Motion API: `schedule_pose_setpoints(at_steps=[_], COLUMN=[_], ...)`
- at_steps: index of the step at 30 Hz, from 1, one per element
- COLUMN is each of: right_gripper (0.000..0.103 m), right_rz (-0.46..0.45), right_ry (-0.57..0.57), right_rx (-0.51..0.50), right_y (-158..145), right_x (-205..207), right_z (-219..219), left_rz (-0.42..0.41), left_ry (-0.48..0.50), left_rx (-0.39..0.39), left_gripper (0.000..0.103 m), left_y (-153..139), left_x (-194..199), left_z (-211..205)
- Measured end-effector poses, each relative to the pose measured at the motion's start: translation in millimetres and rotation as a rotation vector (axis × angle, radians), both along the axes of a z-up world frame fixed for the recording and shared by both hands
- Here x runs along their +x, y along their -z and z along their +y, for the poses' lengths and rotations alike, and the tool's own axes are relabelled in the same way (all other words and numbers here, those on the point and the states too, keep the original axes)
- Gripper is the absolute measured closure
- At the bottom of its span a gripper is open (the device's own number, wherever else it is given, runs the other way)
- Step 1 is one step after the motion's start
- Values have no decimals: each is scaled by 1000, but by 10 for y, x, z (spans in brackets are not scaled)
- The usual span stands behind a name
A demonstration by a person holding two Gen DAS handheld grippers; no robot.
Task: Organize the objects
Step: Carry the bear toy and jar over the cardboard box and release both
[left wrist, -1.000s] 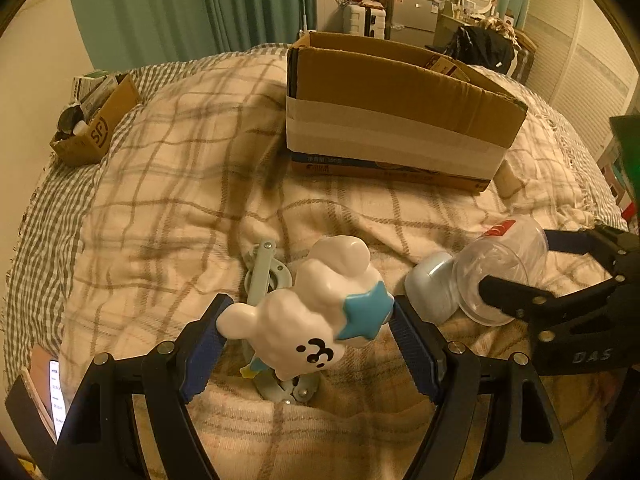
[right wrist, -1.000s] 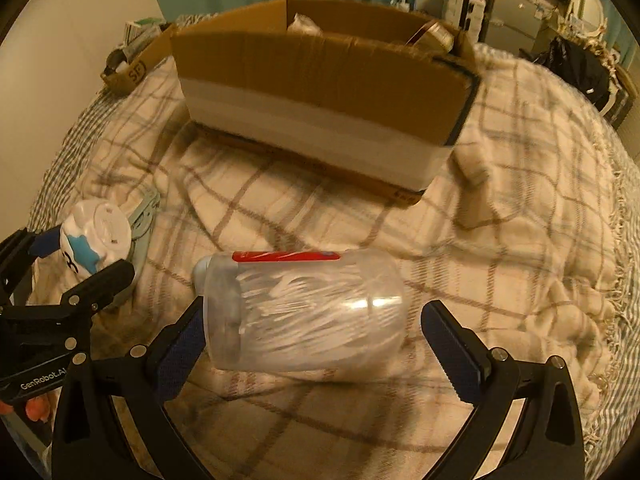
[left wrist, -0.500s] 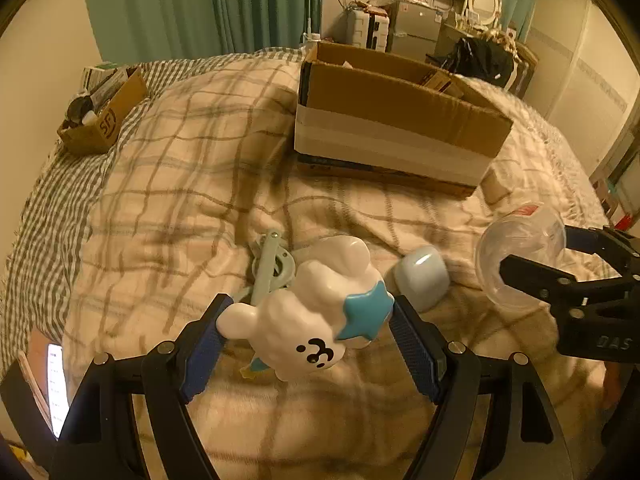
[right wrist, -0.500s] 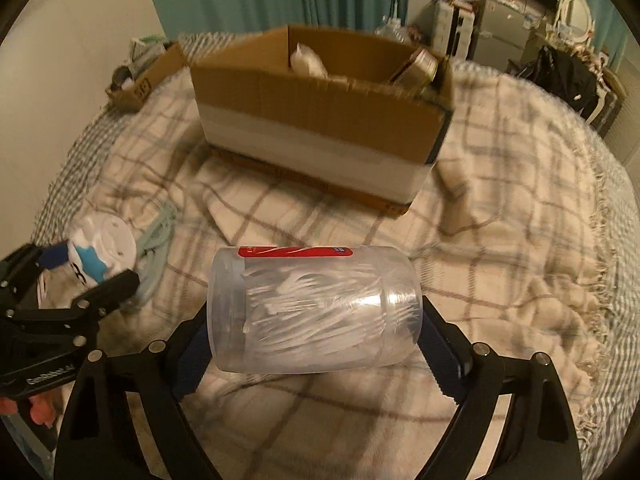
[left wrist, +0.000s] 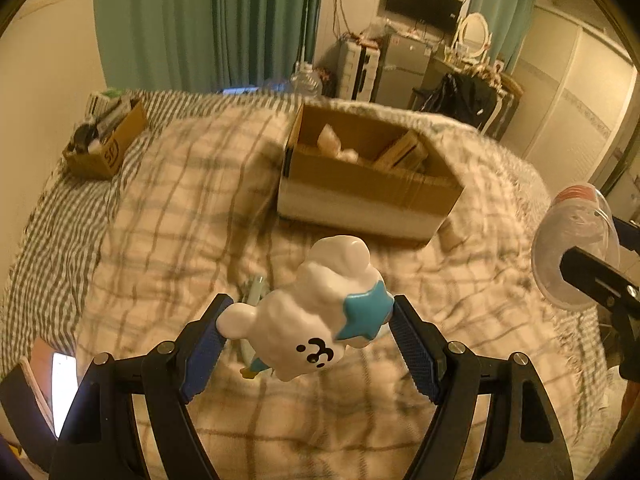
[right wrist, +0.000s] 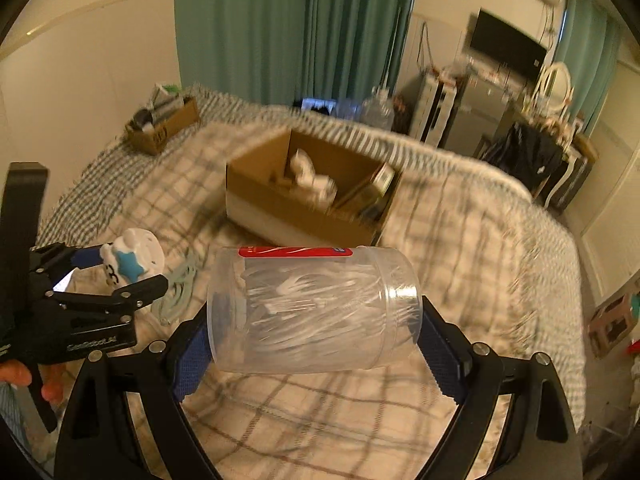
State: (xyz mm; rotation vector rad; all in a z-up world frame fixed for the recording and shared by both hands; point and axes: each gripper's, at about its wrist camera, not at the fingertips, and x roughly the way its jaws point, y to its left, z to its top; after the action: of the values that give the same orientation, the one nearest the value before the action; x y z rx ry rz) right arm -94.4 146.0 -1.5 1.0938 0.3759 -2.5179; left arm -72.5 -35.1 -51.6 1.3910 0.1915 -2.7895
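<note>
My left gripper (left wrist: 312,308) is shut on a white cloud-shaped toy (left wrist: 320,312) with a blue star and a small black face, held above the plaid blanket. My right gripper (right wrist: 314,324) is shut on a clear plastic jar (right wrist: 312,308) with a red label, lying sideways between the pads with white plastic pieces inside. The jar (left wrist: 568,240) and right gripper (left wrist: 596,244) show at the right edge of the left wrist view. The toy (right wrist: 136,252) and left gripper (right wrist: 128,268) show at the left of the right wrist view. An open cardboard box (left wrist: 360,196) stands farther back on the bed.
The cardboard box (right wrist: 280,204) holds white items and a carton. A pale blue-grey object (right wrist: 180,288) lies on the blanket below the toy. A smaller box (left wrist: 104,148) of things sits at the bed's far left corner. A lit phone (left wrist: 60,376) lies at the near left. Furniture stands beyond the bed.
The right gripper shut on the jar and lifted it off the blanket, leaving a pale cap behind. The left gripper rose with the toy. The box's inside now shows.
</note>
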Motion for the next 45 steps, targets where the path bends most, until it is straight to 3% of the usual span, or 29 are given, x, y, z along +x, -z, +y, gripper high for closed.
schedule_pose_setpoints(at_steps=[9,17,22,31,35,41,44,45], right_gripper=[13,13,13,13,13,13,12,12], right_rz=[118,146,110,-32,-71,-79,-74,-63], right_ry=[9,47,64,63,72,66,67,68], right_rx=[-20,-33,-29,-33,-34,-71,-99,-106], right_y=[-716,-964,-781,27,323,518,481,444], right_x=[-224,-902,-1523,-2593,-2777,-2771,-2755,-2722], right_z=[2,-89,-241,-501,-511,-490,-461,-448], left_rz=[84,106,88,-22,-40,1,38,54], left_ry=[48,60,95,113,114,135,130,123], left_rx=[-8,-45,-87,-65,-66,-44,-25,-26], left_gripper=[22,22,22,22,22,21,11,3], left_y=[-688,-839,-647,181,405,401,315,272], left_x=[-487,-1277,-1807,-2513,-2607,-2609,-2544,-2508], left_z=[84,106,147,87,41,47,20,8])
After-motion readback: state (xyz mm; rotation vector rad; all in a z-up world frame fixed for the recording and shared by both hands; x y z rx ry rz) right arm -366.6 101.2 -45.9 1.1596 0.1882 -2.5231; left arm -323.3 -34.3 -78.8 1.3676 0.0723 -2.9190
